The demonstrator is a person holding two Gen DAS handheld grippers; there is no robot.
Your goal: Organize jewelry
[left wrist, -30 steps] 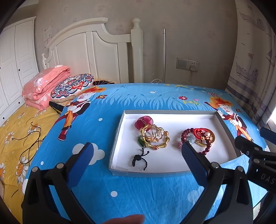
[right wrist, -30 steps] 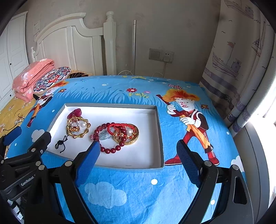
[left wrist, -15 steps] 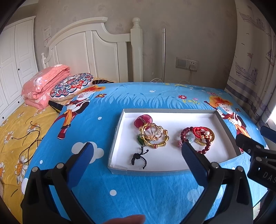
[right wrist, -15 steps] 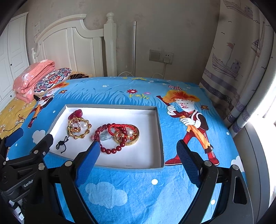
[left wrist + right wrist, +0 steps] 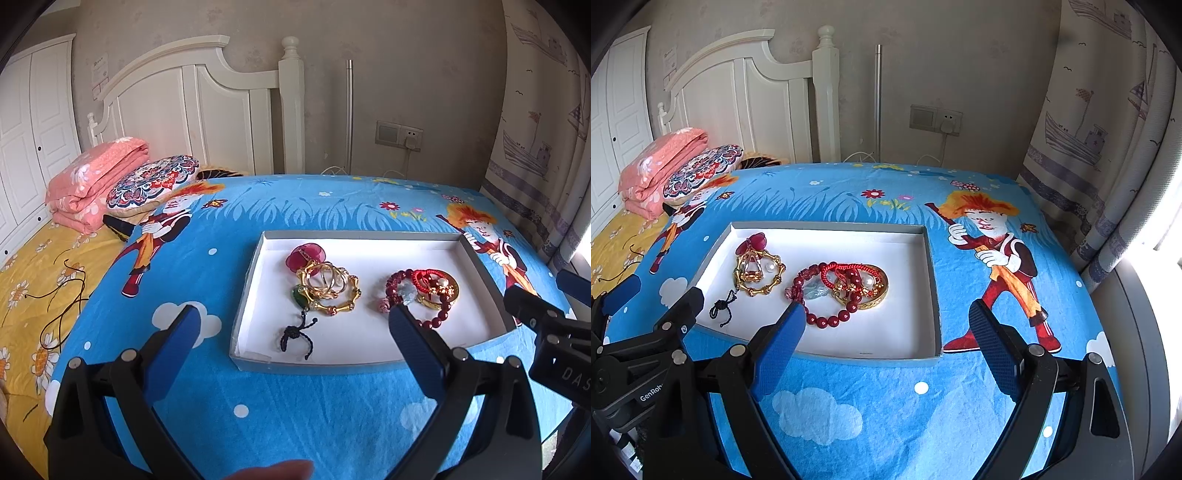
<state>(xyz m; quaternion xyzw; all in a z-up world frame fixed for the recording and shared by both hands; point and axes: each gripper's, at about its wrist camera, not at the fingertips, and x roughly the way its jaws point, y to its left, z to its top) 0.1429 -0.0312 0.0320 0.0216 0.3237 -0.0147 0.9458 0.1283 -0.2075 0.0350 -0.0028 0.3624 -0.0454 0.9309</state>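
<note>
jewelry lies tangled in two heaps inside the shallow tray on the bed, with the left hand-held gripper and right hand-held gripper poised wide open short of it, empty, seemingly to choose a piece.

1. In the right wrist view, the near bend of the red bead bracelet runs behind the blue pad of the right gripper at centre frame and is hidden there.
2. In the left wrist view, the same bracelet's lower part is covered by the right-hand pad of the left gripper.
3. Where the red cord, pale stone and gold bangle overlap, separate pieces cannot be told apart.
4. A fingertip is cut off by the bottom edge of the left wrist view.
5. Lettering on the other gripper's body, lower right of the left wrist view, is cut short.
6. The paper notice on the headboard, upper left, is too small to read.
</note>
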